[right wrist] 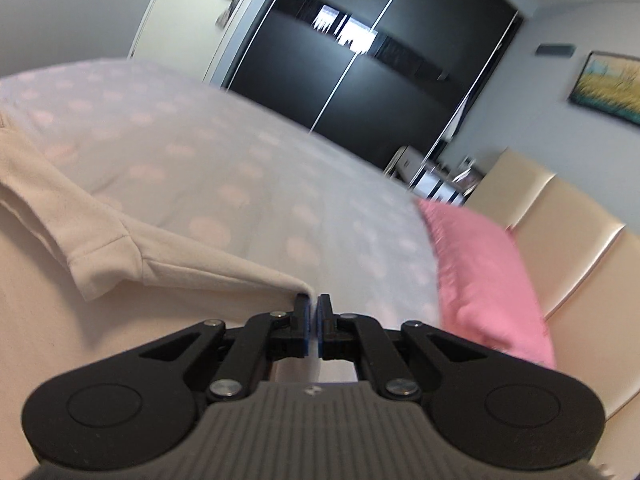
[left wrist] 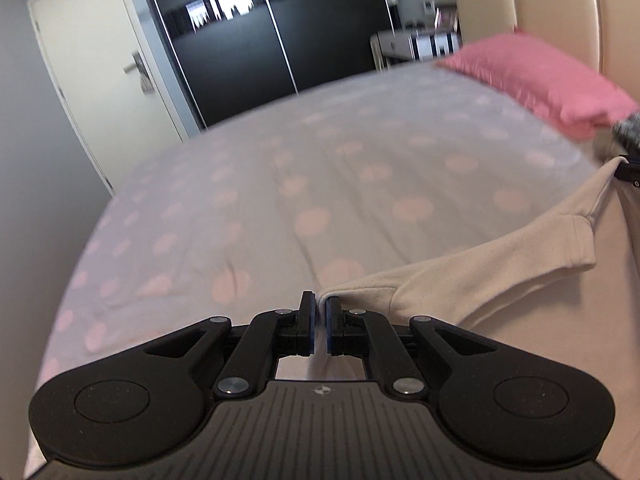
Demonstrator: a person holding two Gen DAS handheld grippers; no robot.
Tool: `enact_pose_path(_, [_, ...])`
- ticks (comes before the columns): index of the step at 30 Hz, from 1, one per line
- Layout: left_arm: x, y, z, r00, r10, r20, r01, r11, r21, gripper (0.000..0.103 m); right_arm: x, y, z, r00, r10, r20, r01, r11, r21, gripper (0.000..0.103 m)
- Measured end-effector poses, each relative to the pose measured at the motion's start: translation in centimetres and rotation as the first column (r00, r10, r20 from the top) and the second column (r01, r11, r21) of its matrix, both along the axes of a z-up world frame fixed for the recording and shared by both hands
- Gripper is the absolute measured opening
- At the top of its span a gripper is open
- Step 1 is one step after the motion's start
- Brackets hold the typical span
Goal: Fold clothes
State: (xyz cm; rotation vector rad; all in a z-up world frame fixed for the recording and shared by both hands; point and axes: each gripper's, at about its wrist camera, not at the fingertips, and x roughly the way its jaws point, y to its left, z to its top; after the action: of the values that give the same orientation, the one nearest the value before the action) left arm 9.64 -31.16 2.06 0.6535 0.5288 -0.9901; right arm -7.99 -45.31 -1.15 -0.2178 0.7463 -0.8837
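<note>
Two black two-finger grippers each pinch a corner of one cream cotton short-sleeved shirt (left wrist: pixel 460 284) above a bed. In the left wrist view, the white door (left wrist: pixel 100 64) stands at upper left, with the black sliding-door wardrobe (left wrist: pixel 256 40) beside it. The lilac bedsheet with pink dots (left wrist: pixel 280 184) fills the middle. At bottom centre the left gripper (left wrist: pixel 321 303) has its jaws closed on the shirt's edge, and the cloth stretches right toward the frame's edge, where the right gripper (left wrist: pixel 628 170) barely shows. A pink pillow (left wrist: pixel 544 80) lies at upper right against the beige padded headboard (left wrist: pixel 560 4).

In the right wrist view, the shirt (right wrist: pixel 120 248) hangs at left, one hemmed sleeve drooping. The right gripper (right wrist: pixel 313 305), bottom centre, is clamped on its corner. The pillow (right wrist: pixel 484 272) lies at right.
</note>
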Motion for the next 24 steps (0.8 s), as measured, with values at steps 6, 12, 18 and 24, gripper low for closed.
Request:
enact_pose_path(6, [2.4,-2.8,-7.2,0.997,0.017,-0.08,-0.009,0.995,0.095,0.003,4.1,-5.0,-9.0,0.995,0.018,-0.093,-0.008,0.994,0.109,0.004])
enact_pose_path(12, [3.8,-3.9,-11.6,0.991,0.027,-0.135,-0.007,0.989,0.145,0.004,5.2,-6.8,-13.5,0.988,0.049,-0.145,-0.019,0.98,0.196,0.006])
enact_pose_path(18, [4.0,-2.2,-11.4,0.989,0.017,-0.147,-0.001,0.995,0.104,0.014,3.9,-5.8,-11.1,0.988,0.066,-0.141,-0.039,0.982,0.187,0.024])
enact_pose_path(24, [2.6,0.5,-8.7,0.994,-0.01,-0.108,0.017,0.998,0.068,0.026,1.1,-5.3,-6.6,0.999,0.05,-0.008,-0.047,0.974,0.22,0.033])
